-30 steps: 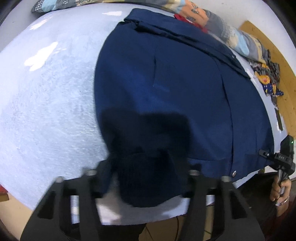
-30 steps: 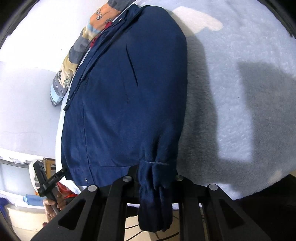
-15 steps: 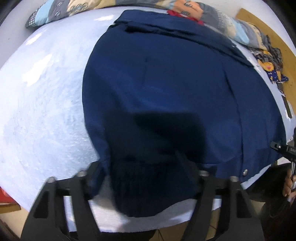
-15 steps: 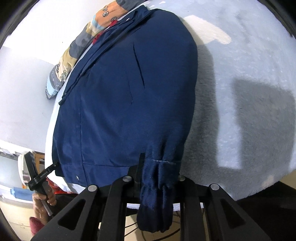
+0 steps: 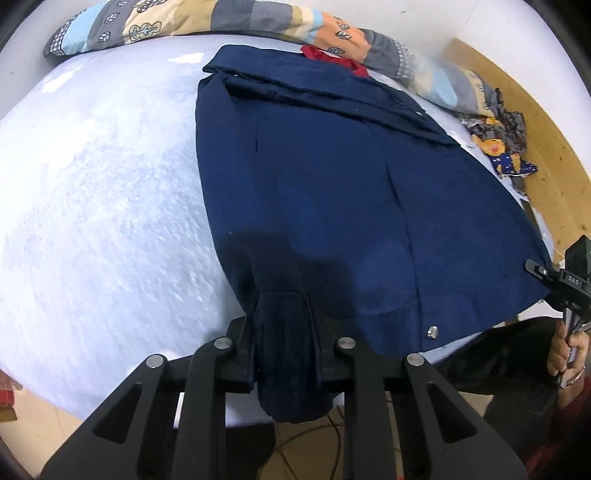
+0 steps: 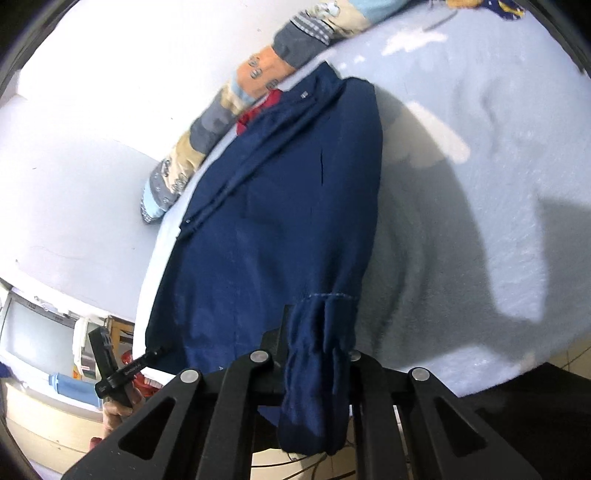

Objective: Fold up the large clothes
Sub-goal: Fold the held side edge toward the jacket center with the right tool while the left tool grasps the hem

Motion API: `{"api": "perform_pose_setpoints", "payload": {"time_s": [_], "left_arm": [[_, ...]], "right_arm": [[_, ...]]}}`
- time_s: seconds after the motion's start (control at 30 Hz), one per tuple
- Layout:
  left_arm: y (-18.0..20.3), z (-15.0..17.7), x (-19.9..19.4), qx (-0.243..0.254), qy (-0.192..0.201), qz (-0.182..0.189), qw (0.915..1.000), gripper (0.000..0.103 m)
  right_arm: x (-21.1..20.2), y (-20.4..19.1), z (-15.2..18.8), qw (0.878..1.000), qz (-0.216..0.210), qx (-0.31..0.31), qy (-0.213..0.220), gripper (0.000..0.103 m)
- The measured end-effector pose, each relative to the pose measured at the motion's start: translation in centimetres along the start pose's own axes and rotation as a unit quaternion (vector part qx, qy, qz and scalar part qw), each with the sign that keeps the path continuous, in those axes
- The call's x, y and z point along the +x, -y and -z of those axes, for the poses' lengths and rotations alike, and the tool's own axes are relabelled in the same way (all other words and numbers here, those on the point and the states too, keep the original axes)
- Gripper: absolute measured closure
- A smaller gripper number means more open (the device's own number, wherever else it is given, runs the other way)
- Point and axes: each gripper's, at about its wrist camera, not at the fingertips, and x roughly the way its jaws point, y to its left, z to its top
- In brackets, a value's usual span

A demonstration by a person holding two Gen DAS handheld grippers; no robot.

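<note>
A navy jacket [image 5: 351,192] [image 6: 277,229] lies flat on a pale fleece bed cover [image 5: 103,206], collar at the far end. My left gripper [image 5: 288,332] is at the near edge of the bed. Its jaws are closing and pinch one sleeve cuff [image 5: 288,369], which hangs bunched between them. My right gripper [image 6: 317,332] is shut on the other sleeve cuff [image 6: 317,387], which droops below its fingers. Each view catches the other gripper at the jacket's opposite lower corner, held in a hand.
A patchwork quilt [image 5: 258,22] [image 6: 221,110] lies along the far side of the bed, with a red cloth [image 5: 332,55] by the collar. Printed fabric [image 5: 498,147] sits on a wooden board [image 5: 546,122]. Cables [image 5: 314,435] run on the floor below the near edge.
The left jaws have narrowed onto the cuff that was loosely between them. Both grippers have lifted and drawn back, so the cuffs hang higher and more of the jacket shows.
</note>
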Motion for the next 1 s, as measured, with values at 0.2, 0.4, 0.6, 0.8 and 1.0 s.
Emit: {"api": "perform_pose_setpoints", "payload": {"time_s": [0.2, 0.4, 0.6, 0.8, 1.0], "left_arm": [[1.3, 2.0, -0.8, 0.008, -0.006, 0.003, 0.9999, 0.084], [0.0, 1.5, 3.6, -0.028, -0.071, -0.036, 0.9964, 0.076], [0.0, 0.9, 5.8, -0.045, -0.081, -0.034, 0.9951, 0.048], [2.1, 0.6, 5.4, -0.006, -0.057, -0.046, 0.9973, 0.081], [1.3, 0.9, 5.4, -0.008, -0.059, -0.050, 0.9970, 0.080]], "right_arm": [[-2.1, -0.4, 0.0, 1.000, 0.026, -0.017, 0.005, 0.093], [-0.2, 1.1, -0.3, 0.999, 0.049, -0.002, -0.014, 0.093], [0.5, 1.3, -0.4, 0.998, 0.062, -0.003, -0.022, 0.093], [1.3, 1.1, 0.1, 0.997, 0.072, -0.014, -0.028, 0.092], [1.2, 0.9, 0.3, 0.997, 0.069, -0.013, -0.022, 0.092]]}}
